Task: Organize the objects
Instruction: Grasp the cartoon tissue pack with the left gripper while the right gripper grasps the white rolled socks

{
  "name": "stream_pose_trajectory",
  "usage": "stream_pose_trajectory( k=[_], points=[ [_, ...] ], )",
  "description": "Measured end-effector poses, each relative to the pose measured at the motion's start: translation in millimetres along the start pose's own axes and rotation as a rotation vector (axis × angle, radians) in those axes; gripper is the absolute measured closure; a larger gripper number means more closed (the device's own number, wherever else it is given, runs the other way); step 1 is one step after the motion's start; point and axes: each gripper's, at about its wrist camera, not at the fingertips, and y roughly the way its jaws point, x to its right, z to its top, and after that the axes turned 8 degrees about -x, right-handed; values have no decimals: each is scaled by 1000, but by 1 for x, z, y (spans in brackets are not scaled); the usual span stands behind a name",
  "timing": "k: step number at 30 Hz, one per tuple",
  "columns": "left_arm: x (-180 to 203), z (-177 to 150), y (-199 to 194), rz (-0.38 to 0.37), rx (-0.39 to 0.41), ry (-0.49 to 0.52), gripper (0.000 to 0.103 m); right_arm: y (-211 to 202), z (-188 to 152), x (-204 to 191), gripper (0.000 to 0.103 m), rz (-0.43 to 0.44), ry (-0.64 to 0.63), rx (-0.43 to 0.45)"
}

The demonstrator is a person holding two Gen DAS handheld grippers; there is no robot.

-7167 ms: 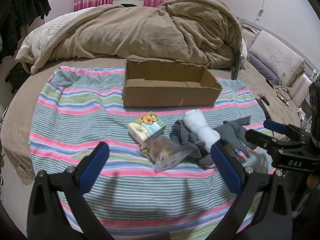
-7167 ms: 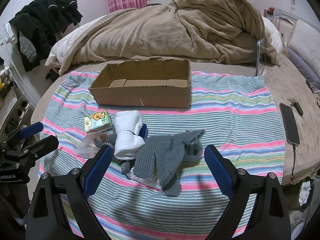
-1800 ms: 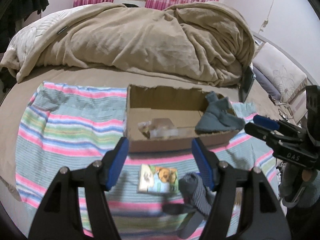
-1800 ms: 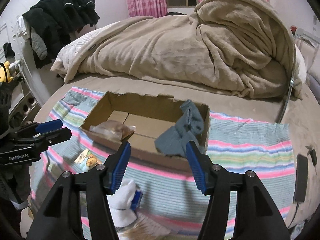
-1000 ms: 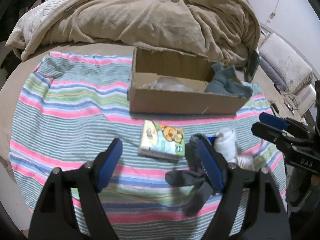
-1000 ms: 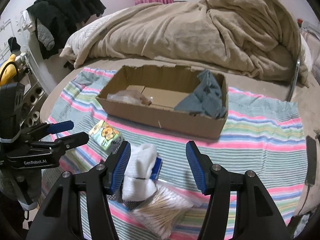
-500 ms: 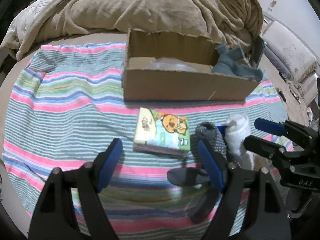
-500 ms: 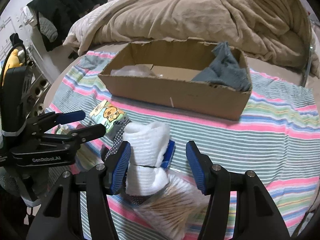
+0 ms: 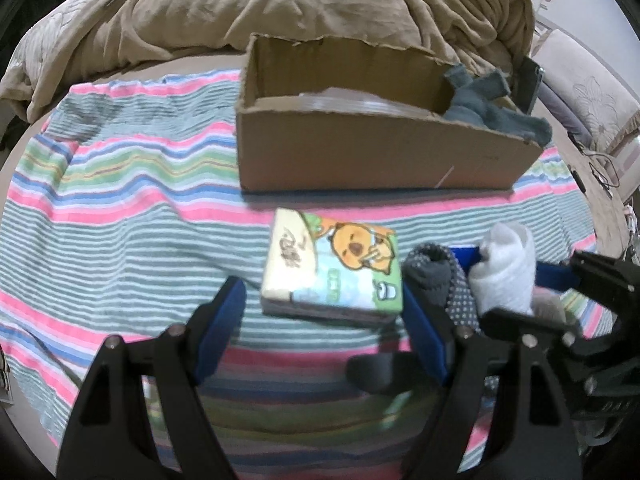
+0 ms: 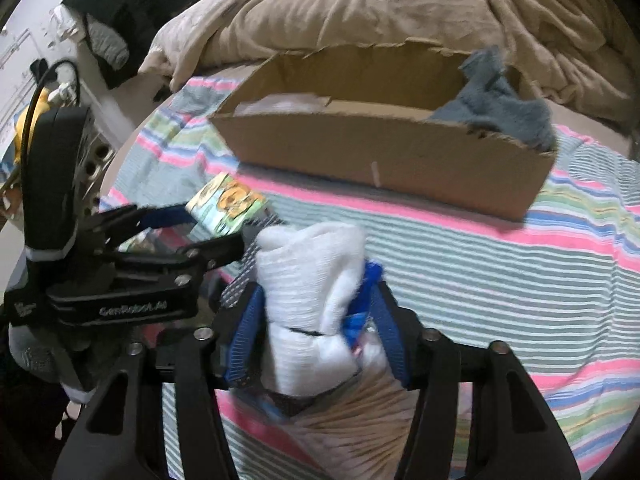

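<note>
Reading "GenRobot.AI", white lettering marks the left tool [image 10: 224, 232].

The left gripper [image 10: 216, 232] carries white lettering on the side of its black body that reads "GenRobot.AI". The tissue pack [image 9: 334, 266] shows a cartoon bear and some brown script on its cream end, but the script is too blurred to read. The lettering on the right gripper [image 9: 524, 292], low on its body, is too blurred to read.

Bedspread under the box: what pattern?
Bedspread: pink, teal, blue and green stripes. Clearest in the left wrist view.
</note>
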Motion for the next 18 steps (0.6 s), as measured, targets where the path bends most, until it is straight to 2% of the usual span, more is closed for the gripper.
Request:
stream_pose_trajectory(
  k=[2,4,7,12,15,18],
  points=[
    [0,-1,0,-3,9,-2,26,0,-2,-2,53,-5,-6,1],
    [-1,-1,-1,-6,14,-3,32,-2,-3,0,53,-3,2,3],
    [-2,-2,-3,-12,22,-5,36,-6,-6,8,53,-9,27,9],
    [-1,-3,-5,-20,32,1,37,-14,-14,15,53,-19,48,16],
    [0,-3,-9,-27,43,6,37,-16,-17,17,62,-3,52,24],
    [0,-3,-16,-30,57,6,37,-24,-18,18,64,3,59,49]
  ],
)
